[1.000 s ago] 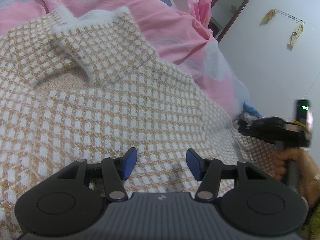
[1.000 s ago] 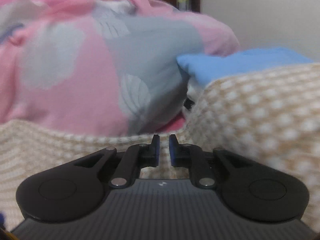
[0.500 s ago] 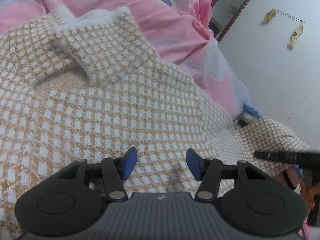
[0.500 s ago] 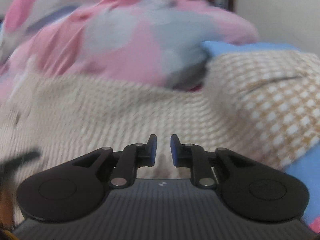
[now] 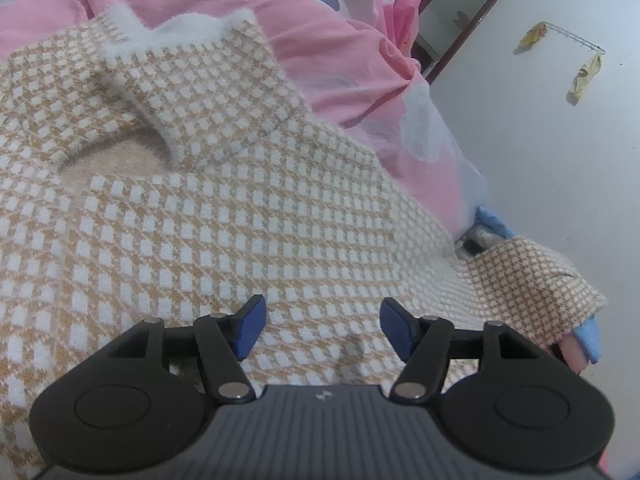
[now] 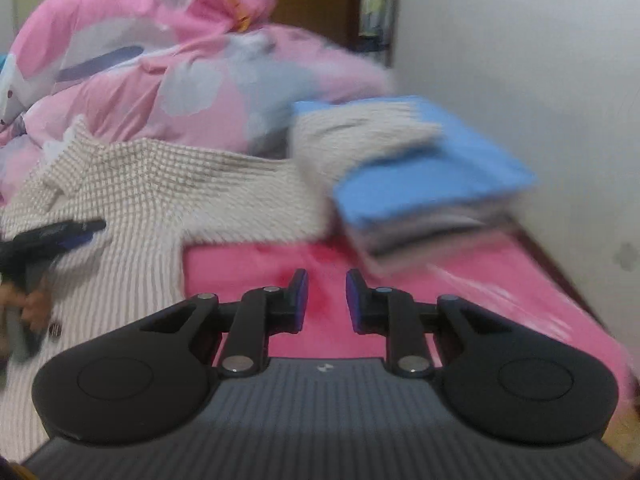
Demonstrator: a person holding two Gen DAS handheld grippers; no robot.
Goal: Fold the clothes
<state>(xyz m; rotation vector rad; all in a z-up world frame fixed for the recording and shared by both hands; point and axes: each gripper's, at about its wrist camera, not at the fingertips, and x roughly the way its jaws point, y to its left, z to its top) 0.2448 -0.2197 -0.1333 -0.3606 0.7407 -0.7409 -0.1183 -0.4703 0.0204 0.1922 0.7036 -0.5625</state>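
Note:
A tan-and-white checked knit sweater (image 5: pixel 248 216) lies spread on the bed, its fluffy white-edged collar (image 5: pixel 188 36) at the upper left. My left gripper (image 5: pixel 322 328) hovers just over the sweater's body, open and holding nothing. One sleeve (image 5: pixel 532 288) stretches to the right and its end rests on a blue folded stack (image 6: pixel 432 176). In the right wrist view the sweater (image 6: pixel 140 184) is at the left and the sleeve (image 6: pixel 360 132) drapes over the stack. My right gripper (image 6: pixel 326 300) is pulled back over the pink sheet (image 6: pixel 260 268), jaws slightly apart with nothing between them.
A bunched pink patterned duvet (image 5: pixel 340 52) lies behind the sweater. A white wall (image 6: pixel 520 100) runs along the bed's right side, with a dark door frame (image 5: pixel 460 12) beyond. A hand (image 6: pixel 32 304) holds the left gripper (image 6: pixel 60 236) at the left edge.
The right gripper let go of the sleeve, its jaws widened and it drew back from the bed. The sleeve now rests on the blue stack. The left gripper stayed still.

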